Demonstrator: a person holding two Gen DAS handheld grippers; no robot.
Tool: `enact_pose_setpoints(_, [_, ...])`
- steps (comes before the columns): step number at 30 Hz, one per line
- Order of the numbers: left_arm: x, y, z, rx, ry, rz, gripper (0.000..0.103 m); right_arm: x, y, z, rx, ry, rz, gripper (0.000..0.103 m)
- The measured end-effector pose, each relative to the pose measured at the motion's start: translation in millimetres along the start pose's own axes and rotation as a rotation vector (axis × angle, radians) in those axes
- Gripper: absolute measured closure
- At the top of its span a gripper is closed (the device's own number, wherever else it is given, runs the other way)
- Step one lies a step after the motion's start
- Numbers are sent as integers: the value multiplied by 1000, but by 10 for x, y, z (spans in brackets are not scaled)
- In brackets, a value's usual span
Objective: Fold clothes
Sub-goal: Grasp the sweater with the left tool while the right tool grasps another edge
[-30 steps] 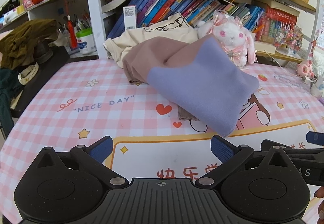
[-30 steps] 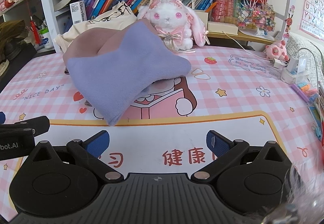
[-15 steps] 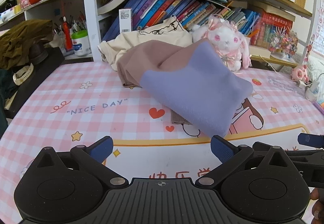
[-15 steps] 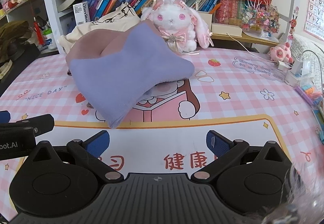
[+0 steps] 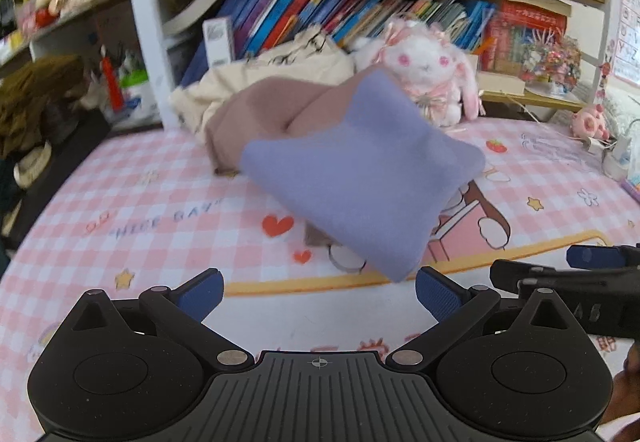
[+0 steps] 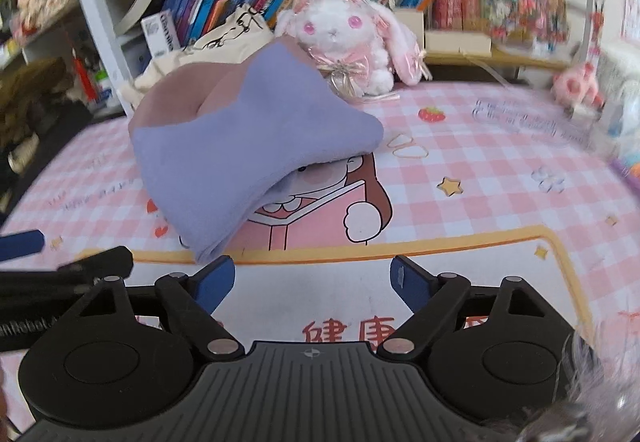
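Note:
A folded garment [image 5: 352,178], lilac at the front and dusty pink behind, lies bunched on the pink checked tablecloth [image 5: 160,210]; it also fills the left half of the right wrist view, garment [image 6: 240,146]. A cream garment [image 5: 260,82] is heaped behind it by the books. My left gripper [image 5: 318,292] is open just short of the lilac corner, nothing between its fingers. My right gripper [image 6: 312,280] is open too, its left fingertip close under the garment's near corner. Each gripper shows at the edge of the other's view.
A white plush rabbit [image 5: 424,74] sits behind the garment against a bookshelf [image 5: 360,14]. A small pink toy [image 5: 588,122] and cables lie at the far right. Dark clothes and a bag [image 5: 36,114] pile up at the left edge.
Both grippers have moved forward and closer to the garment's near corner; the views have swung and blurred. The garment itself has not moved, and both grippers stay open.

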State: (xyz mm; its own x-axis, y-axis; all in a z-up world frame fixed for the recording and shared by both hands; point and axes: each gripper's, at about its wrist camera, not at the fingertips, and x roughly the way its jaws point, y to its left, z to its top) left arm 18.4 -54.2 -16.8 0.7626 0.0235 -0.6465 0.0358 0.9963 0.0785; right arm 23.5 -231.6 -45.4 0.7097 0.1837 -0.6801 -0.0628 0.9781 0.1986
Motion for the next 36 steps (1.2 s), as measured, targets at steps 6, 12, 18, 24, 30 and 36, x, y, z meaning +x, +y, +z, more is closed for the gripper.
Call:
enact_pose_setpoints(6, [269,-299,64,93,-2,51,0,230,-373,175,130,37,96,23])
enact_pose_setpoints(12, [608,-670,15,226,-34,123,0,464,-676,371,229,72,200,27])
enact_pose_setpoints(18, [788,-593,140,251,-15,158,6,725,-881,488,422,108,370,29])
enact_pose_setpoints(24, [923,-474,272,261,13,177,77,1054,-792,552,601,166,548,29])
enact_pose_setpoints(30, [567,-466,333,266,-44,102,93,1302,-755,494,785,180,560,38])
enact_pose_setpoints(36, [477,-417,172,317,-7,127,85,1444,-842,585,871,158,540,90])
